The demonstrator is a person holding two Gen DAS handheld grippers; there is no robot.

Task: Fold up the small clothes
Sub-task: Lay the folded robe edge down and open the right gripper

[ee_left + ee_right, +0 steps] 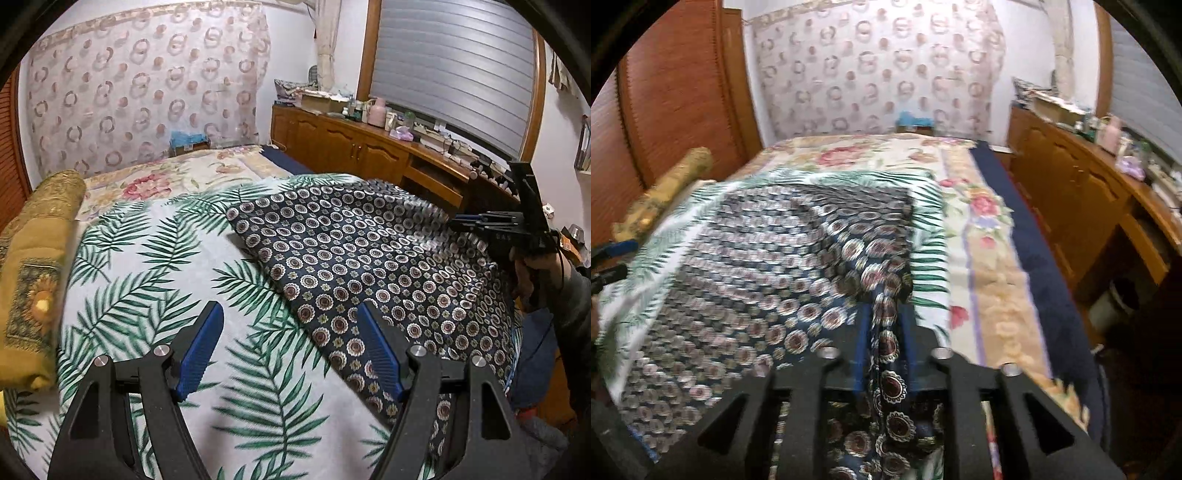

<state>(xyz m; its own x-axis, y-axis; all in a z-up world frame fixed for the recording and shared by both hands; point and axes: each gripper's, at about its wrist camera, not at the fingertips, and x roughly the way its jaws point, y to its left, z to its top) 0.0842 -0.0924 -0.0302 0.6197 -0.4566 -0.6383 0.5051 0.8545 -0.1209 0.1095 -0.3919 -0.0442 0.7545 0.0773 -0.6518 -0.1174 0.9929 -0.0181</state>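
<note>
Right claw (884,332) clamped on cloth (369,266) edge, lifting it; left claw (290,347) spread wide above leaf sheet (155,280).

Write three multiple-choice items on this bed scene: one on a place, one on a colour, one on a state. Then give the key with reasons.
1. Where does the dark patterned garment lie?
A. on the palm-leaf sheet
B. on the wooden cabinet
C. on the floor

2. What colour are the left claw pads?
A. red
B. blue
C. yellow

3. What state is the right claw in?
A. open, holding nothing
B. shut on the garment
C. out of view

Key: 1 A, the leaf print surrounds the garment; 2 B, both pads show blue; 3 B, the right wrist view shows fabric pinched between its fingers.
</note>
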